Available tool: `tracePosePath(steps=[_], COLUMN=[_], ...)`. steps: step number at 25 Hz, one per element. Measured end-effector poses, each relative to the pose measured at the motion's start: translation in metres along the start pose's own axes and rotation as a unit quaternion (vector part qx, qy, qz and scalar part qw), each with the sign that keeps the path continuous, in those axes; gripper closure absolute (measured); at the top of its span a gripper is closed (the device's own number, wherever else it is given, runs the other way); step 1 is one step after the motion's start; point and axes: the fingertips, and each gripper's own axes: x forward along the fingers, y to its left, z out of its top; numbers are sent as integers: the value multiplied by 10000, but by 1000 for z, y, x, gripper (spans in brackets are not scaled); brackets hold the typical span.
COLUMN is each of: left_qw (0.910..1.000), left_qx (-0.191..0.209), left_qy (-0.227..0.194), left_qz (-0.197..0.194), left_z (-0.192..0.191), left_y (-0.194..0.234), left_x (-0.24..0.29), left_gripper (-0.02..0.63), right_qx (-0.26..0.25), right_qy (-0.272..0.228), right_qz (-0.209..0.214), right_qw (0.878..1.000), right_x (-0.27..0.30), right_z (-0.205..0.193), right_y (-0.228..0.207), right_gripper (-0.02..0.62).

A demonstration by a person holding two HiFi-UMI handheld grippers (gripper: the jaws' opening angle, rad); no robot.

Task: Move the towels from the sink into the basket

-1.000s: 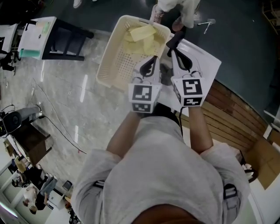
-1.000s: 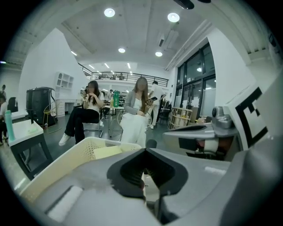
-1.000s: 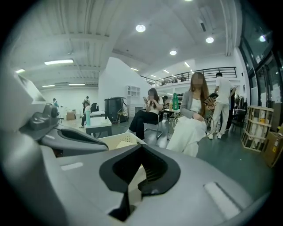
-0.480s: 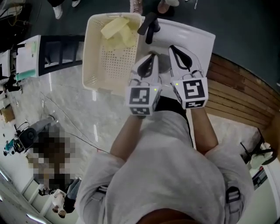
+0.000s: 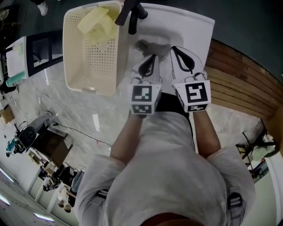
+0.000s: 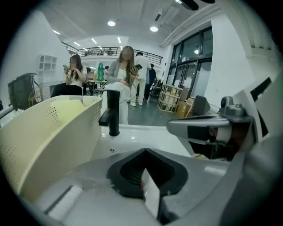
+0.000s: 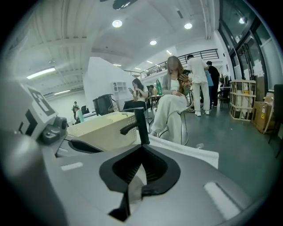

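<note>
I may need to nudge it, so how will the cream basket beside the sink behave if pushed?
Probably light: the basket looks like thin perforated plastic holding only yellow towels. Broad-based, it should slide rather than tip. Its walls likely stay stiff.

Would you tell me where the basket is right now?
Head view, upper left: the basket stands on the marble counter, just left of the white sink and black faucet.

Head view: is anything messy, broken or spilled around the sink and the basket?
Nothing looks broken or spilled. The basket stands upright beside the sink, with yellow towels crumpled at its far end. A grey lump lies bunched in the sink bowl, probably a towel not yet moved.
</note>
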Motion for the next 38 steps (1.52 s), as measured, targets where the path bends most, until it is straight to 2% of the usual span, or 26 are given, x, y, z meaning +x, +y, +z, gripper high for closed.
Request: tracePosePath(steps=[11, 18, 21, 24, 27, 30, 36, 38], left_qw=[9948, 9900, 9848, 9785, 9705, 9641, 9508, 9496], left_qx=[172, 481, 704, 813, 997, 1118, 901, 835], left_qy=[1003, 1318, 1574, 1882, 2183, 2402, 2950, 3014], left_qz=[25, -169, -198, -210, -215, -192, -300, -235], left_z=[-68, -82, -97, -115, -128, -137, -151, -152], left_y=[14, 12, 9, 3, -1, 0, 2, 5], left_x=[39, 65, 77, 86, 95, 104, 113, 113], left_gripper=[586, 586, 575, 487, 437, 436, 437, 468], right_qx=[244, 425, 519, 573, 647, 709, 782, 800], right_qy=[335, 414, 424, 422, 408, 396, 395, 389], right_qz=[136, 98, 27, -45, -132, -186, -246, -253], right_qw=[9991, 9982, 9977, 9975, 9970, 9965, 9959, 9957], right_x=[15, 24, 21, 16, 12, 9, 8, 7], right_z=[-45, -64, -70, -72, -72, -72, -74, -74], right_y=[-3, -12, -18, -26, -35, -41, -46, -46], right_gripper=[589, 589, 589, 589, 589, 589, 589, 589])
